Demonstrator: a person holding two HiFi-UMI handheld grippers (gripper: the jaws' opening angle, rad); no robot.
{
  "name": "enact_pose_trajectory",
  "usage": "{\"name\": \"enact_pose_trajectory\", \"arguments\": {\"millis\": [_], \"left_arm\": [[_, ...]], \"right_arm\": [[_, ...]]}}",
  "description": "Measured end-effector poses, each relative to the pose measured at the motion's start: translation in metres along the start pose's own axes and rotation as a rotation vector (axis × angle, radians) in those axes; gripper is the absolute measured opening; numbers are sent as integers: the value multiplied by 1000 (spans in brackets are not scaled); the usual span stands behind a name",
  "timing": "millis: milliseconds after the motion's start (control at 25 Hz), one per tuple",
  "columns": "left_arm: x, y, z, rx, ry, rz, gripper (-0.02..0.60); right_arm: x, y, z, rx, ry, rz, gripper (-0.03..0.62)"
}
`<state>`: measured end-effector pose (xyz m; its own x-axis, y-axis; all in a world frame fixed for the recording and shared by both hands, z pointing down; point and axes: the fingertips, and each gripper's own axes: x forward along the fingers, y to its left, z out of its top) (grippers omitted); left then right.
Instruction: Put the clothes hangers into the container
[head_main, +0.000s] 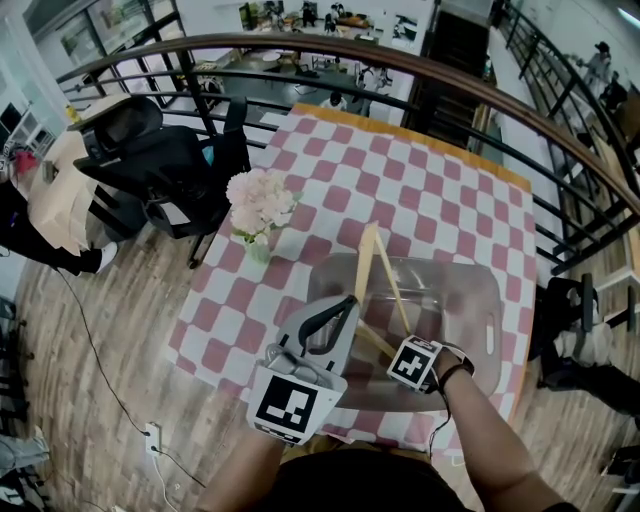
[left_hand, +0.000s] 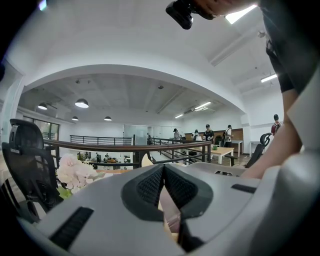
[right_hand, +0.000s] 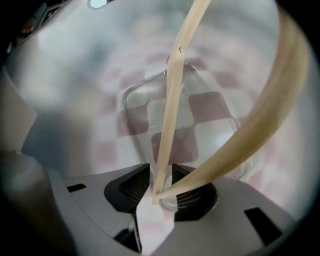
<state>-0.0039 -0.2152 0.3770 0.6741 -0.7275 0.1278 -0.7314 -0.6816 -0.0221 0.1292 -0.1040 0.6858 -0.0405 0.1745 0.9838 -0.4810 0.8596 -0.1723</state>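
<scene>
You hold your right tool (right_hand: 161, 187) pointing down over the clear container (head_main: 465, 300) at the near right corner of the checkered counter (head_main: 420, 190). Its jaws stand parted, loose around one corner of the wooden clothes hanger (head_main: 367, 262), which stands tilted inside the container. Your left tool (left_hand: 163, 170), pads together and empty, hovers at the container's left side.

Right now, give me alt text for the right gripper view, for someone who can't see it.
The corner of a wooden hanger sits inside the open right claw, above a clear container on a pink-checked tablecloth.
</scene>
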Motion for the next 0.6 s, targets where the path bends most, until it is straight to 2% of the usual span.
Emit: {"name": "enact_pose_trajectory", "arguments": {"millis": [600], "left_arm": [[8, 0, 3, -12, -9, -22, 9]], "right_arm": [[-2, -3, 0, 4, -1, 0, 140]]}}
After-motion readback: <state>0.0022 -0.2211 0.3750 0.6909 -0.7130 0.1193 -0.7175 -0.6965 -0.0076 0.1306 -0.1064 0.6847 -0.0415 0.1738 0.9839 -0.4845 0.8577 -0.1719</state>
